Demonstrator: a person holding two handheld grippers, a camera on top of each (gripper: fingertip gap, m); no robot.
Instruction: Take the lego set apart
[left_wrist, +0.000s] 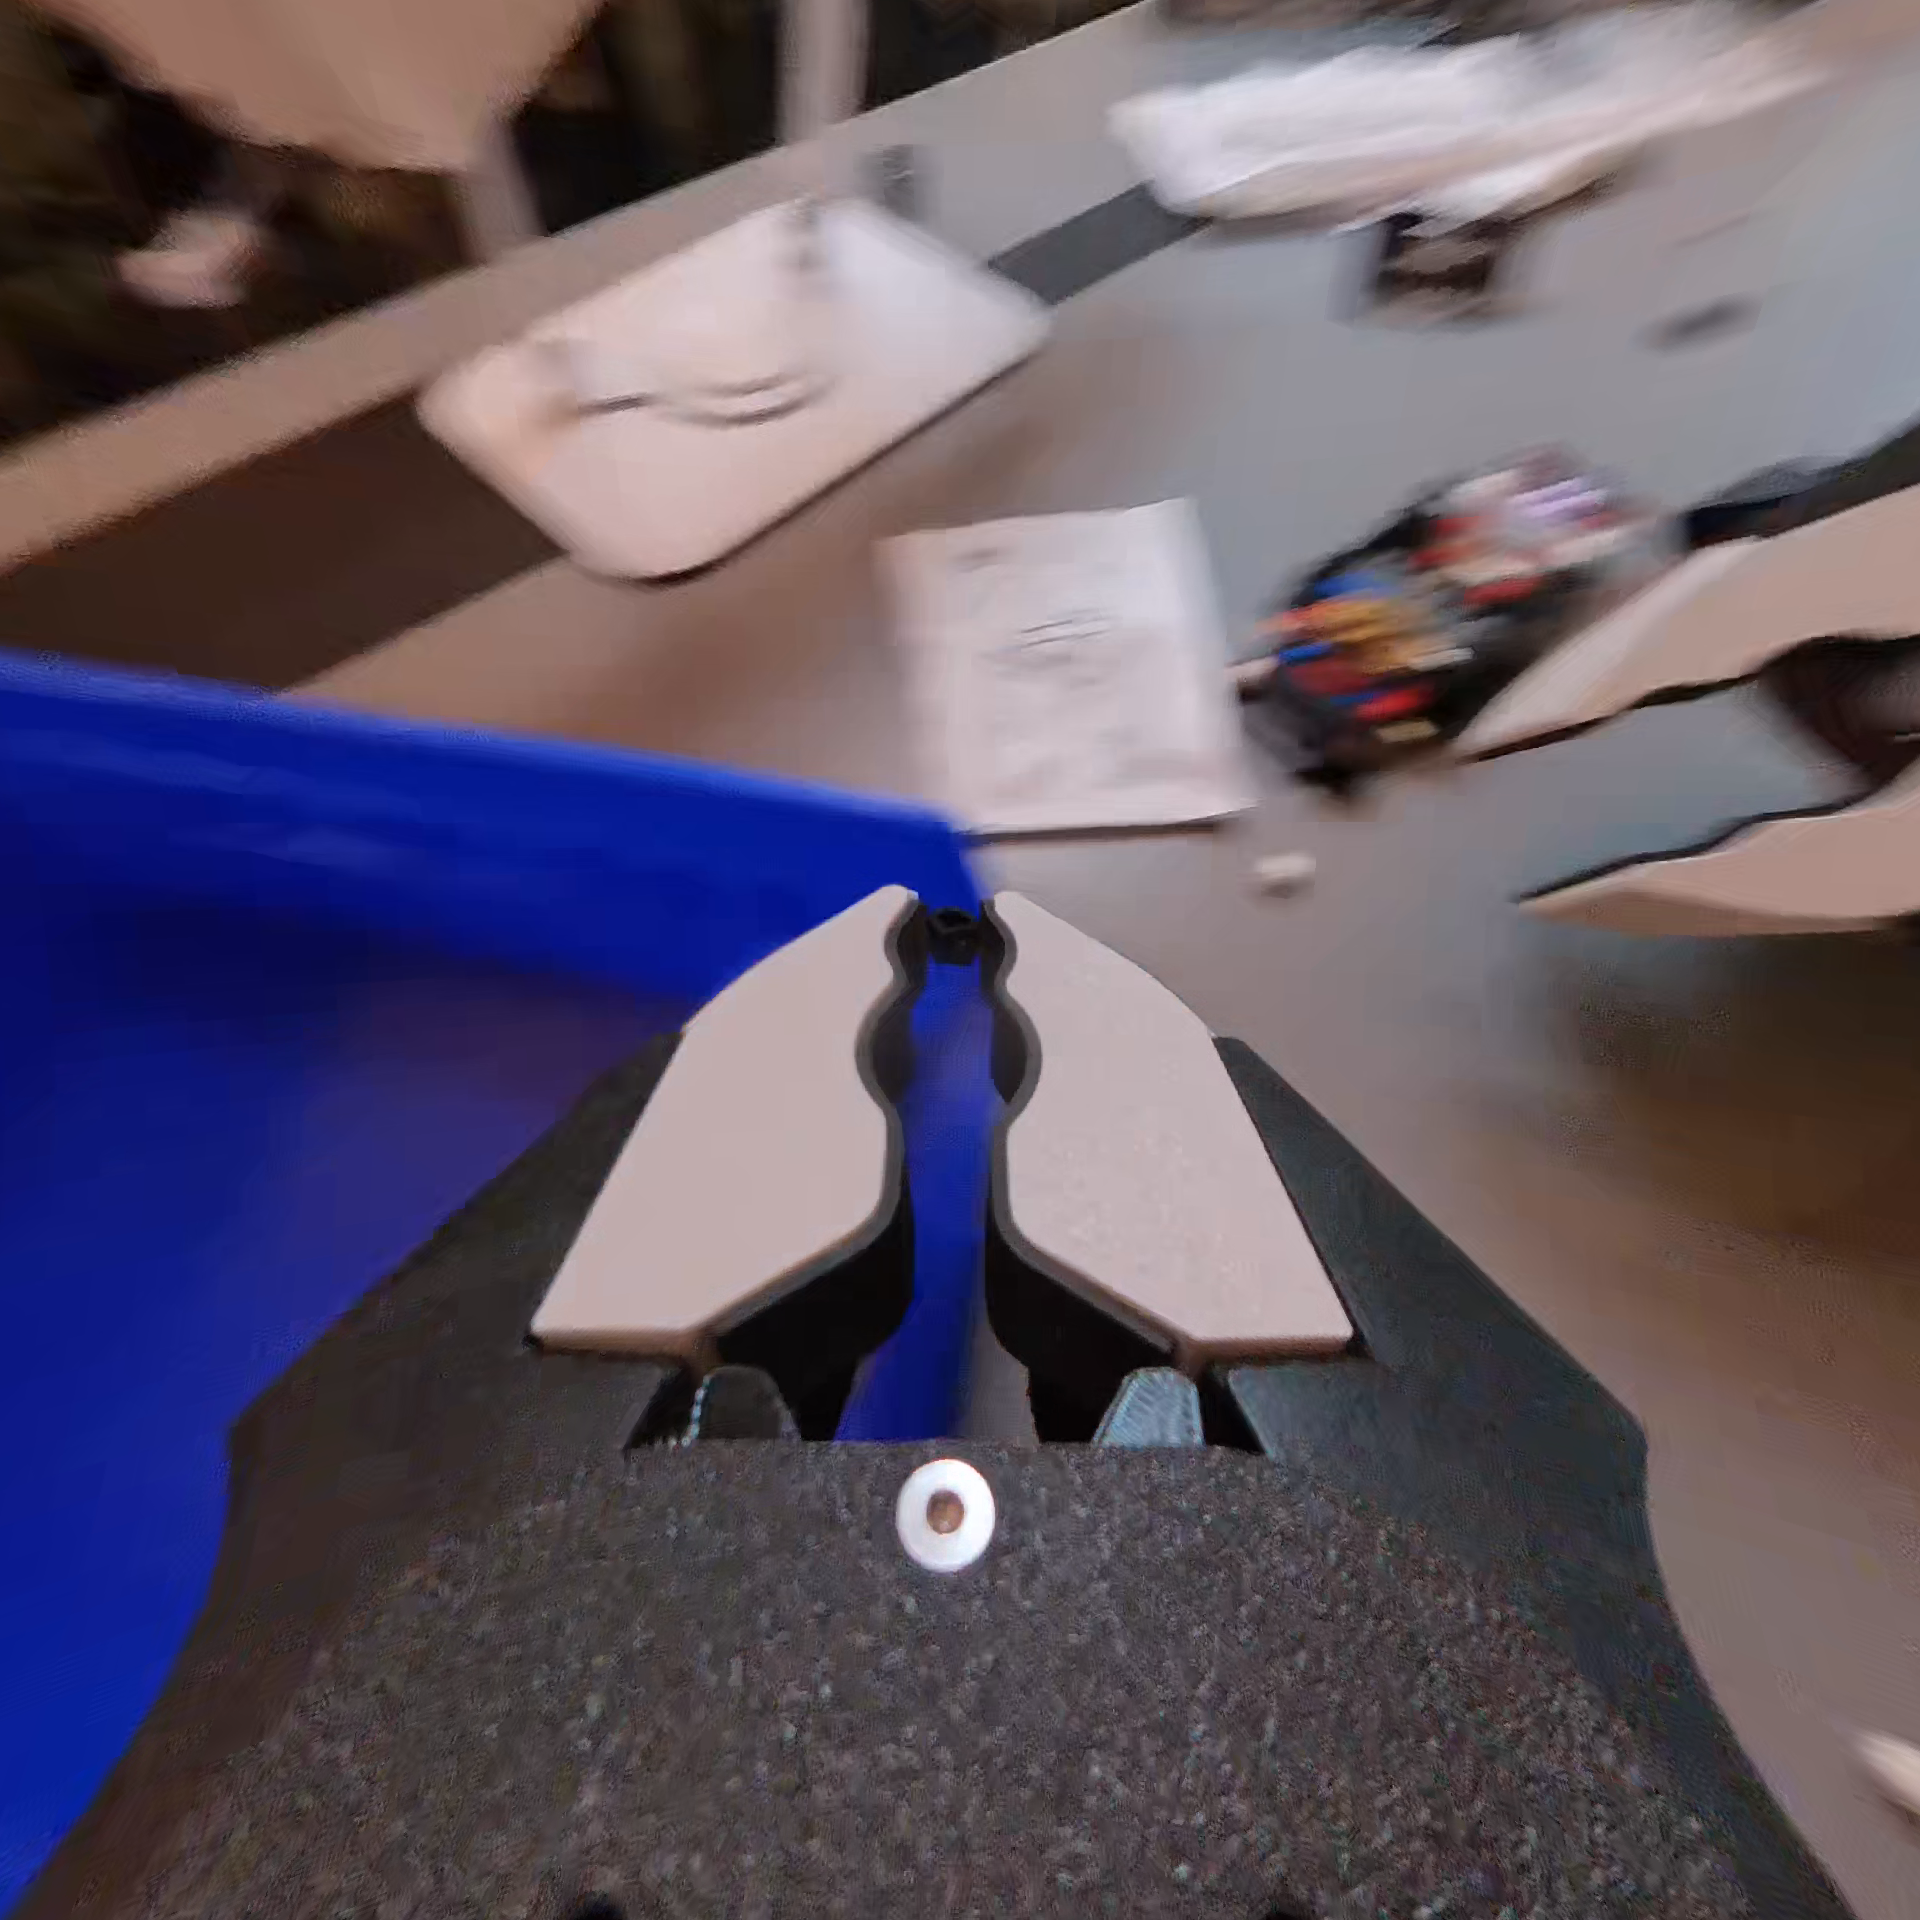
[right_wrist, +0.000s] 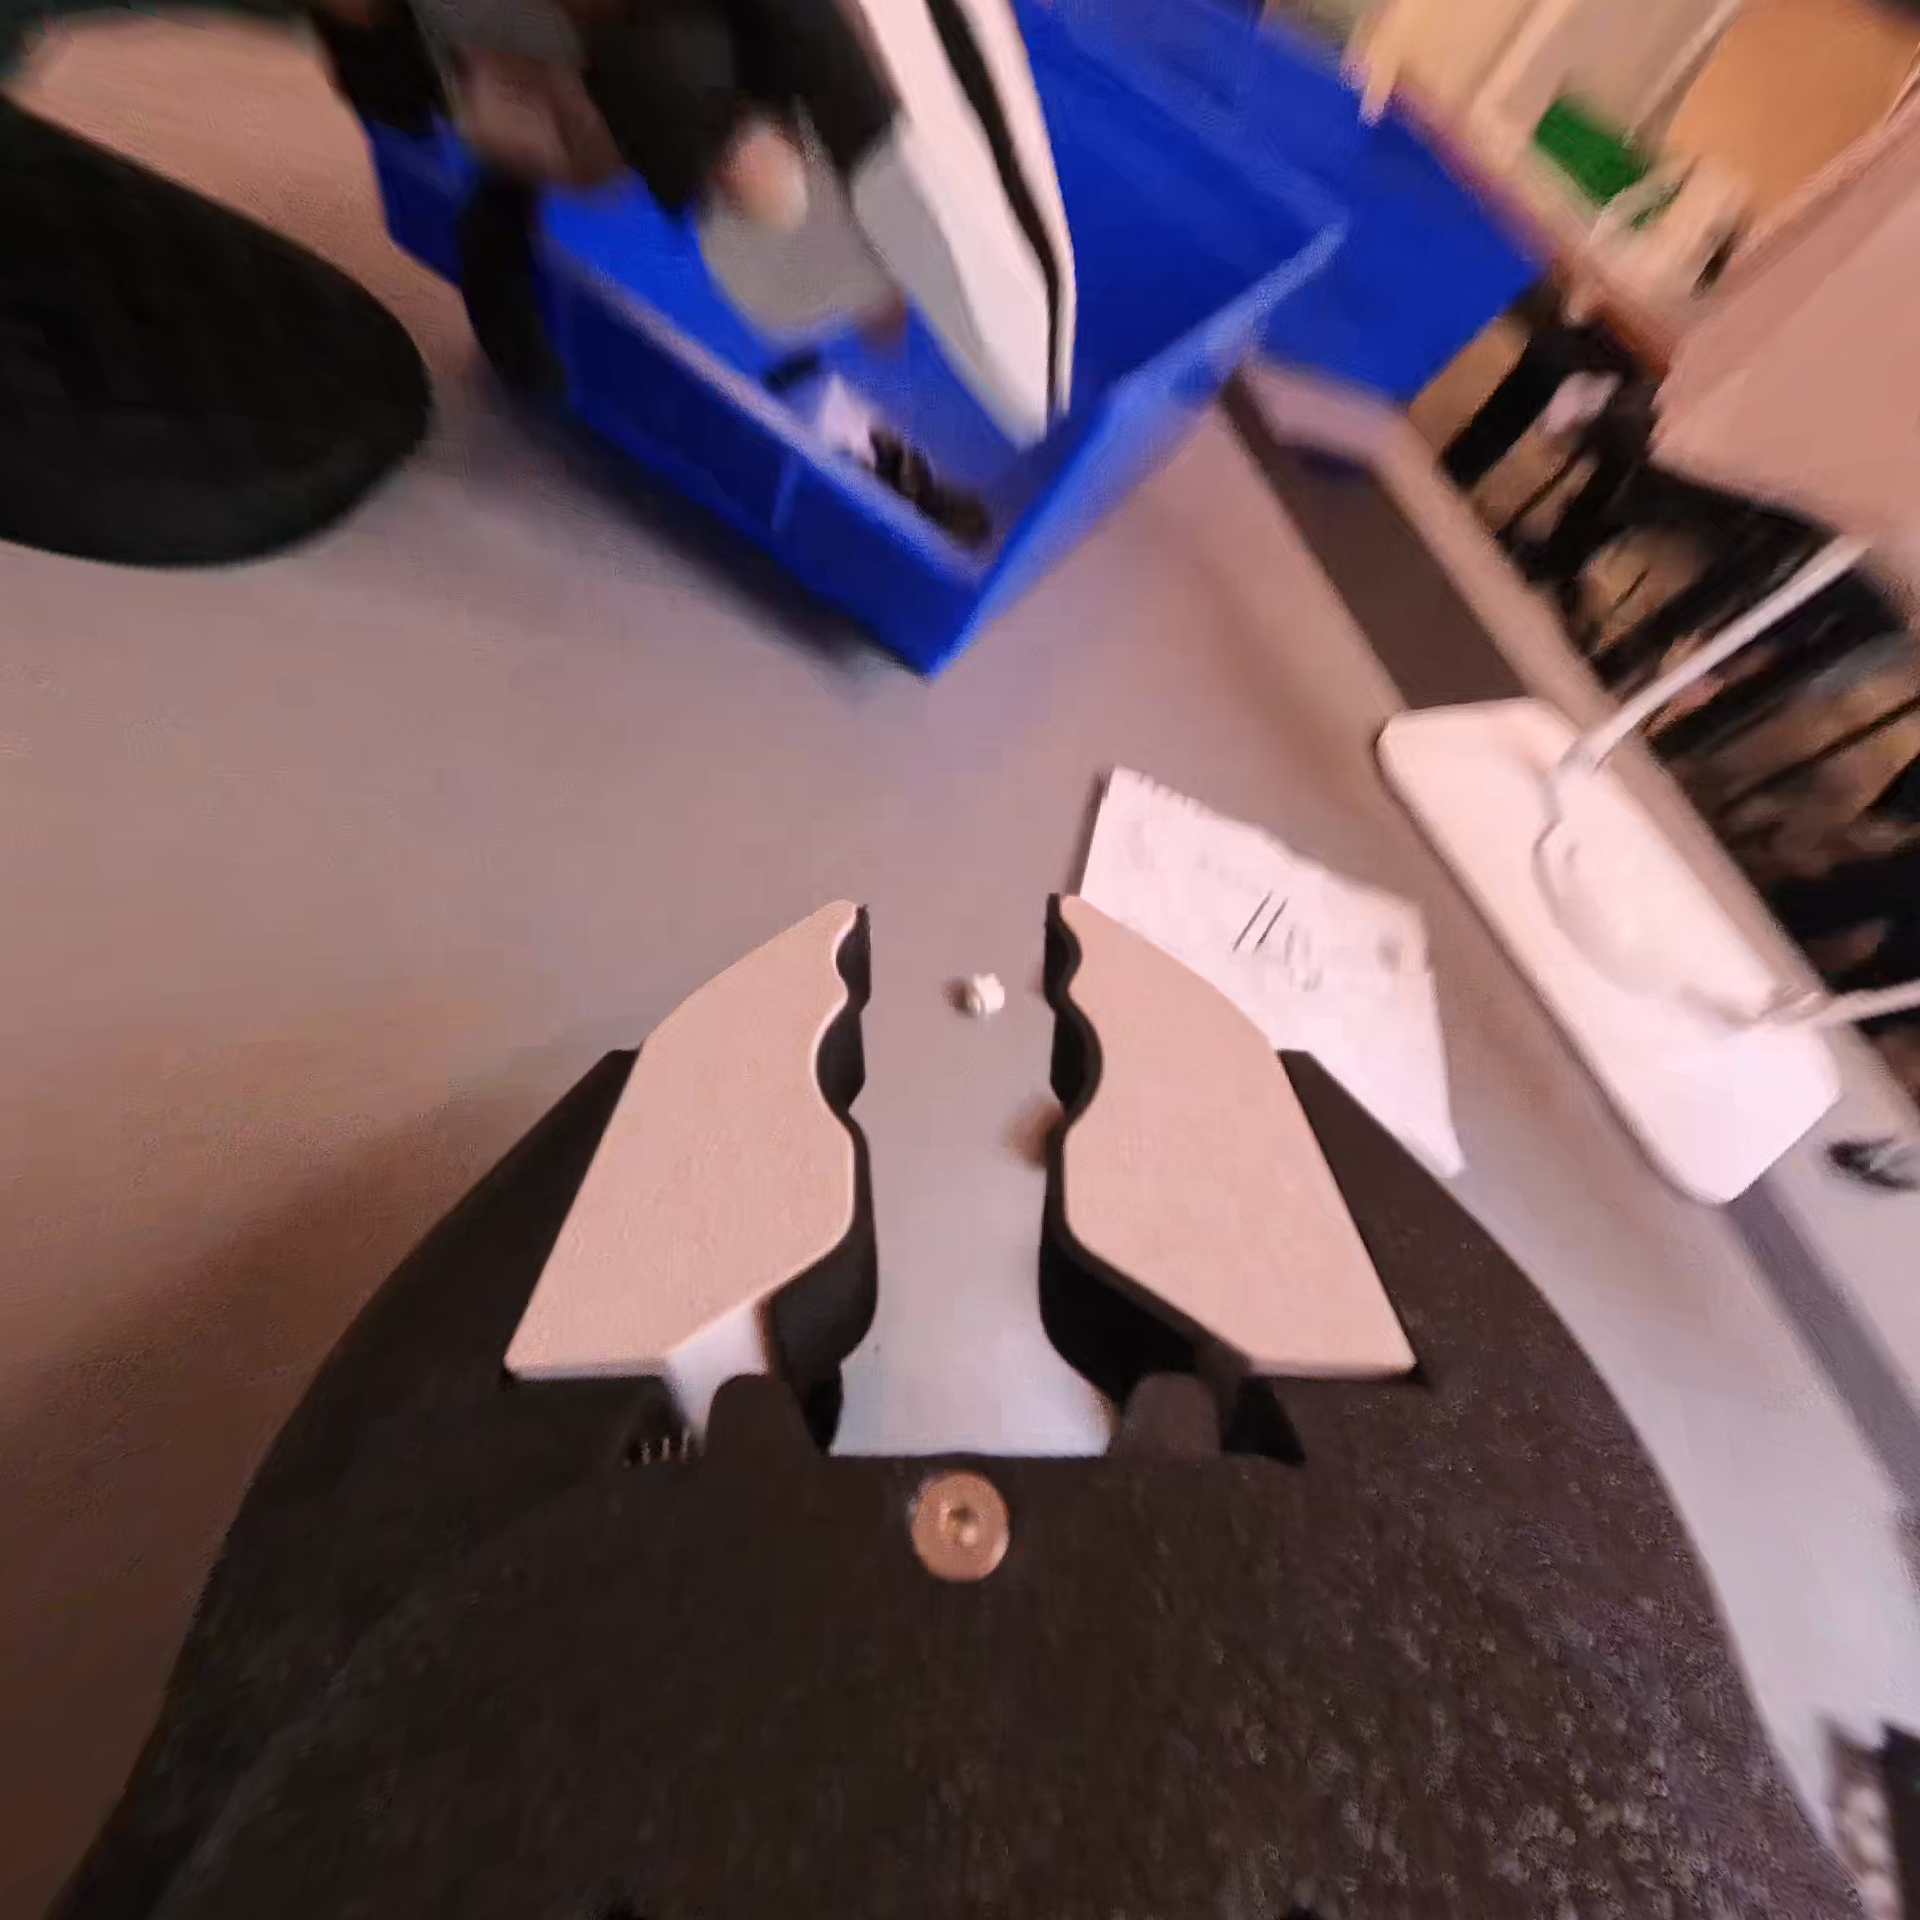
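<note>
**Inspector:** Left wrist view first. Status?

**Assistant:** The left gripper (left_wrist: 951, 925) has its fingers drawn narrow on a small black piece (left_wrist: 948, 923), pinched at the very tips, at the edge of a blue bin (left_wrist: 312, 883). My reading: one part detached and about to be dropped in the bin. The lego set (left_wrist: 1423, 634), a dark, many-coloured build, sits well apart on the grey table (left_wrist: 1403, 1039), near the other gripper's fingers at the right edge. It looks largely assembled, though blur hides detail. A small pale stud (left_wrist: 1283, 871) lies loose near a paper sheet (left_wrist: 1060, 665).

**Inspector:** Any writing?

**Assistant:** The sheet carries faint print, unreadable. No brand visible.

**Inspector:** Right wrist view.

**Assistant:** The right gripper (right_wrist: 956, 920) holds nothing, its fingers parted moderately above bare table. The pale stud (right_wrist: 977, 992) lies between them, lower down. The bin (right_wrist: 935, 468) ahead holds a few dark pieces, so some removal is done. The set is out of this view.

**Inspector:** Remaining work?

**Assistant:** Most of it, in my judgement.
</note>
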